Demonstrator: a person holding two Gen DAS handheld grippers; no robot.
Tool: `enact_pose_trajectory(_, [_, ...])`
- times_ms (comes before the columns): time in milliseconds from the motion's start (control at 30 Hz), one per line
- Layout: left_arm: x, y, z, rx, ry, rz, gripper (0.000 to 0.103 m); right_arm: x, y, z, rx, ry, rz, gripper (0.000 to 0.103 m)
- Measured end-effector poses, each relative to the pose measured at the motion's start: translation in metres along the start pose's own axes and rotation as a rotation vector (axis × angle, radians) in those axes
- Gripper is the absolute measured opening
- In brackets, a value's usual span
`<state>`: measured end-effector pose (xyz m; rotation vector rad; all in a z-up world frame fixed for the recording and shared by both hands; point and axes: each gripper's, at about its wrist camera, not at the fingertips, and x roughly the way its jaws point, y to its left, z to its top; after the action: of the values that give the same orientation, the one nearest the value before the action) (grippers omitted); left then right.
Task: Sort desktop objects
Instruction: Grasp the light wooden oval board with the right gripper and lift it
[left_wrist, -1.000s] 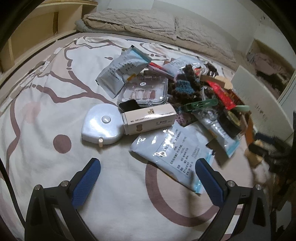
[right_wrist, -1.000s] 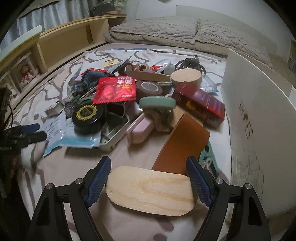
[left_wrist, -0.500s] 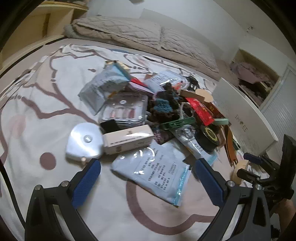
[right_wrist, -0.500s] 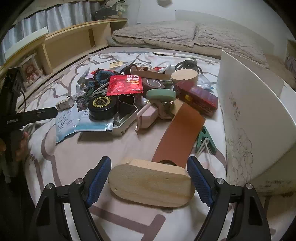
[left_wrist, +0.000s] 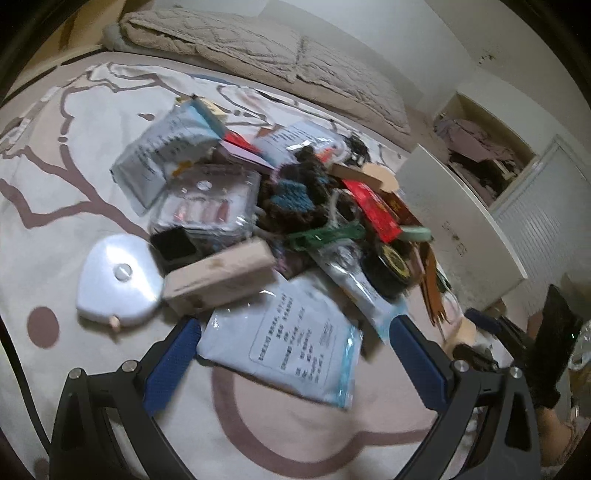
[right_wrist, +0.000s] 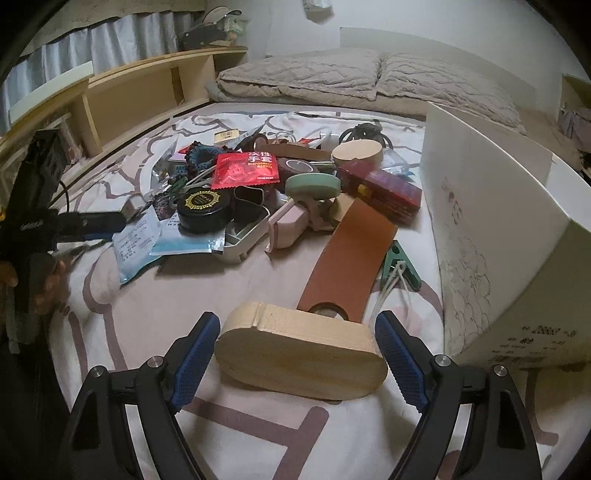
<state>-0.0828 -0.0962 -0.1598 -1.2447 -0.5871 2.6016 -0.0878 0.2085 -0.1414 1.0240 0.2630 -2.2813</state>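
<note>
Right tongs (right_wrist: 295, 347): jaws opening, pads just clear of the wooden block (right_wrist: 299, 345) between them; nothing gripped.
Change: a second ago the block lay flat between the jaws; now it stands on its long edge on the bed (right_wrist: 258, 277), apparently released.
Meaning: block looks placed apart from the pile, beside the white box (right_wrist: 491, 236).
Left tongs (left_wrist: 295, 354): wide open, empty, astride a blue-edged pouch (left_wrist: 291, 339); camera has swung toward the pile.
Pose: both tongs slant down at the bed.
</note>
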Motion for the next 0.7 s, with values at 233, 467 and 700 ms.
enact_pose_trajectory(233, [-0.003,-0.027,-0.018,0.086,0.042,-0.034,0.103,-0.001,-0.007,-0.008,0.035,0.003,-0.025,0.092])
enact_pose_trajectory(467, [0.000,-0.047,-0.029,0.169,0.030,0.078,0.103,0.008,-0.004,-0.028,0.063,0.052,0.009,0.092])
enact_pose_trajectory(700, [0.011,-0.056,-0.031,0.191,0.020,0.160,0.103,0.006,-0.003,-0.034,0.070,0.021,0.014,0.092])
